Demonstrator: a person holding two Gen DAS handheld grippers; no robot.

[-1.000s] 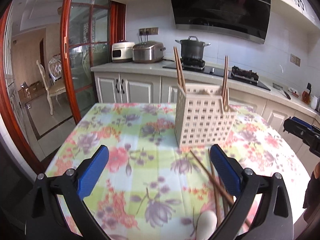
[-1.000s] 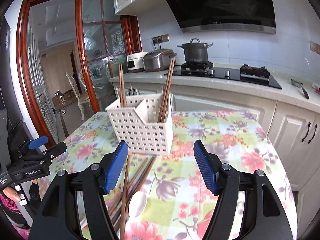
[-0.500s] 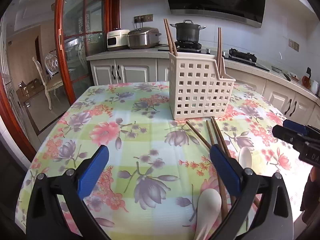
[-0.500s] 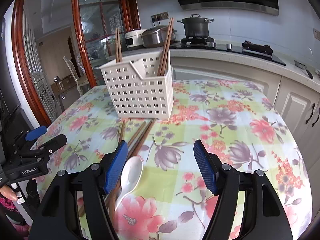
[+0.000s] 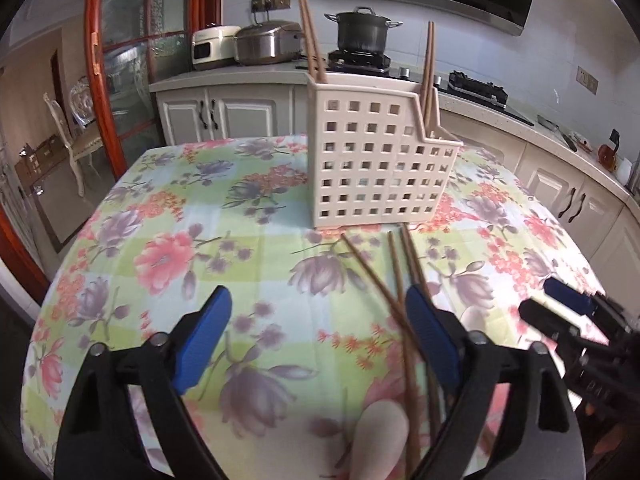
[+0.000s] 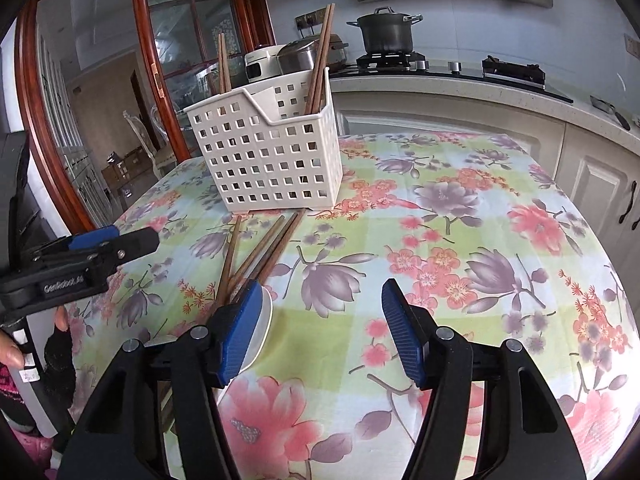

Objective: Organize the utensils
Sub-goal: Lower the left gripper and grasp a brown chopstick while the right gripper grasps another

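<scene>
A white perforated utensil basket (image 5: 380, 168) (image 6: 272, 152) stands on the floral table with brown chopsticks upright in two compartments. Several loose chopsticks (image 5: 396, 276) (image 6: 256, 252) lie on the cloth in front of it. A white spoon (image 5: 380, 444) (image 6: 262, 324) lies beside them, partly hidden by a finger. My left gripper (image 5: 320, 340) is open, low over the table, its right finger over the chopsticks. My right gripper (image 6: 320, 328) is open, its left finger over the spoon. Each gripper shows in the other's view, the right (image 5: 568, 316) and the left (image 6: 92, 252).
The floral tablecloth (image 6: 460, 240) covers a round table whose edges curve off left and right. Kitchen counter (image 5: 248, 76) with rice cookers and a pot on the stove stands behind. A red-framed glass door (image 6: 152, 80) is at the left.
Both grippers have dropped lower and come closer to the loose chopsticks and spoon; the basket looms larger. Both stay open.
</scene>
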